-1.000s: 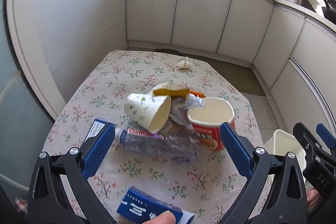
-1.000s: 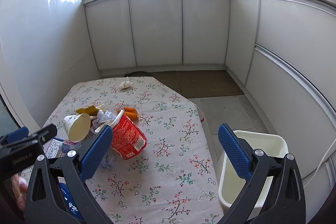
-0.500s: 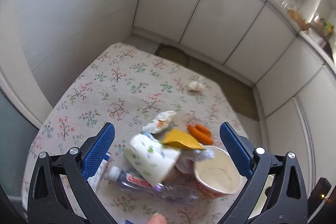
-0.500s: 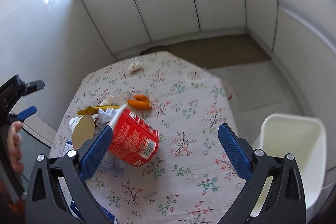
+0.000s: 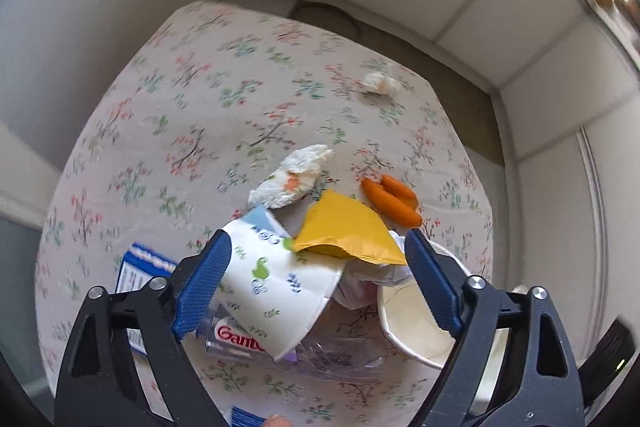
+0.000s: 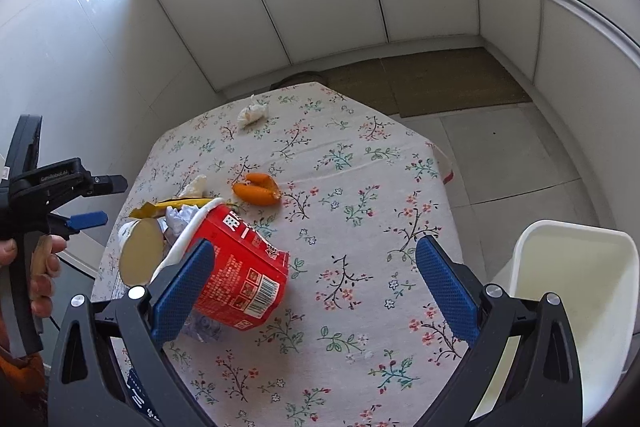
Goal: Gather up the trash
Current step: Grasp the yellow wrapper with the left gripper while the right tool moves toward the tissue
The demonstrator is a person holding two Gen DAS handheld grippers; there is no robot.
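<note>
Left wrist: I'm holding my left gripper [image 5: 316, 291] with fingers spread, straddling the paper cup [image 5: 276, 287] lying tipped on the table [image 5: 192, 107], rim toward me.

Right wrist: my right gripper [image 6: 314, 297] is hovering, fingers spread; red noodle cup [image 6: 236, 271] is lying by the left finger, bin [image 6: 576, 307] to the right.

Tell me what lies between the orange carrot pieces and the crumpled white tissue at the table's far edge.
Only bare floral tablecloth separates the orange carrot pieces from the crumpled white tissue, in both wrist views.
</note>
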